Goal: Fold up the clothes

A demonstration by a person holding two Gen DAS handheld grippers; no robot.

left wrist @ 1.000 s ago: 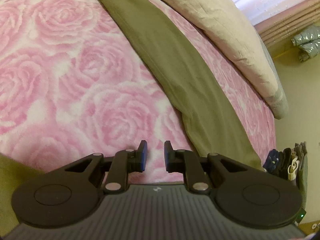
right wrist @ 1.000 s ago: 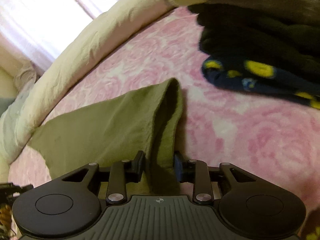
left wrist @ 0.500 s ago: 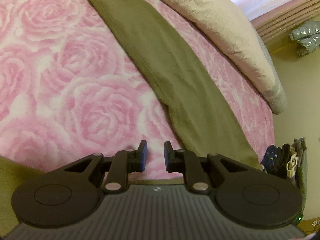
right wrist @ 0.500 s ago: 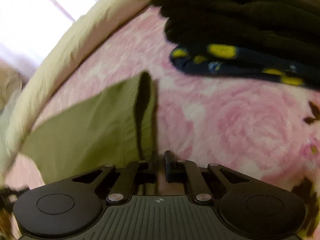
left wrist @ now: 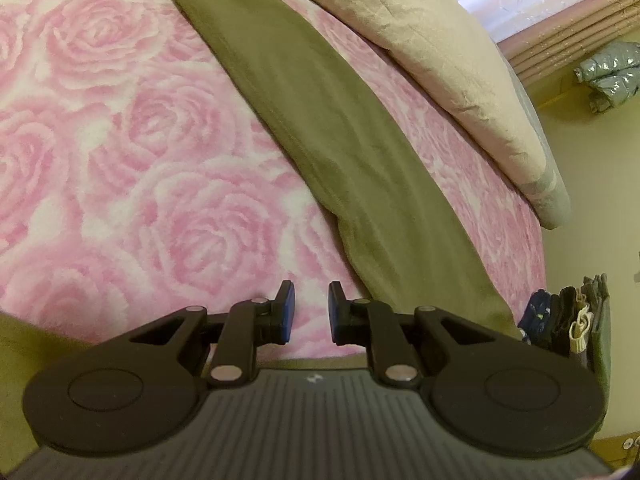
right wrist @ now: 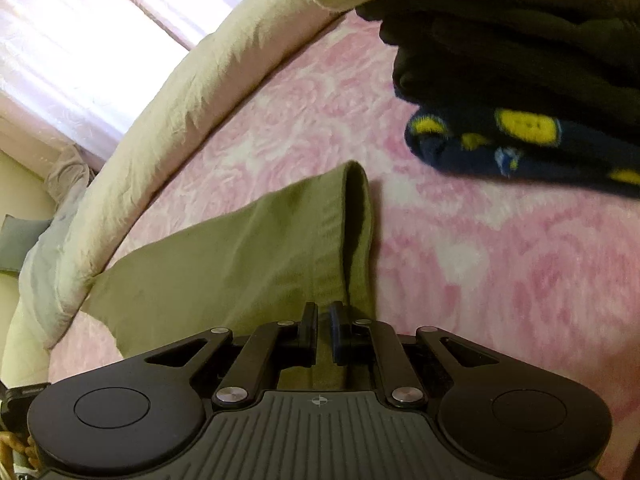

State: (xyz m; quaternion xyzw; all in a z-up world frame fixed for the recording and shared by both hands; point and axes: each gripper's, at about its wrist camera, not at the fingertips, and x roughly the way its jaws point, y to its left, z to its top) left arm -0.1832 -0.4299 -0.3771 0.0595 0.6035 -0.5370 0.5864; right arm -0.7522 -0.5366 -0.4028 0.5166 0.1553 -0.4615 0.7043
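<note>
Olive cloth is nipped between the nearly closed fingers of the right gripper (right wrist: 323, 330), which pinches a raised fold of the olive garment (right wrist: 248, 256); the left gripper (left wrist: 311, 312) hangs parted and empty over the pink rose blanket (left wrist: 120, 160). Farther off, the garment lies in a long strip toward the beige duvet (left wrist: 420, 52). It looks soft, light and limp, best taken at hems or corners. Its full outline is cut off, and the stacked dark clothes (right wrist: 520, 80) are blurred.
</note>
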